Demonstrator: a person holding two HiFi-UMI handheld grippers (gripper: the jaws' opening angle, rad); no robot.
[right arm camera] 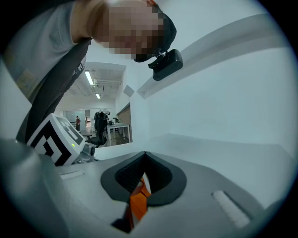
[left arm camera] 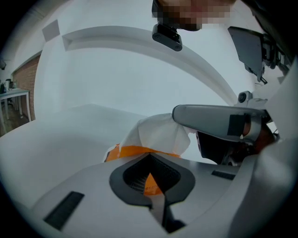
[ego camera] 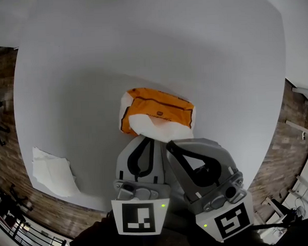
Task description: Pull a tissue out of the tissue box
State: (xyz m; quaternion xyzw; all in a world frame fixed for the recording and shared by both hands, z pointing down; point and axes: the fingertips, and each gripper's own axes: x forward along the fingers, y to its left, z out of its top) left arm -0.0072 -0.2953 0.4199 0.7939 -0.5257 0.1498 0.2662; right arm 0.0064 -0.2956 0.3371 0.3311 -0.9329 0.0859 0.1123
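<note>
There are two tongs, one tissue box, one tissue poking out and one loose tissue. The left tongs (ego camera: 147, 140) are squeezed shut, with their tips at the poking tissue (ego camera: 153, 127). The right tongs (ego camera: 170, 144) are shut too, just beside them. Orange shows through the small gap in both. The orange tissue box (ego camera: 161, 107) lies on the white table (ego camera: 141, 45) right in front of the tongs, its long side going left to right. The loose tissue (ego camera: 52, 171) lies well left of the box, at the table's edge.
</note>
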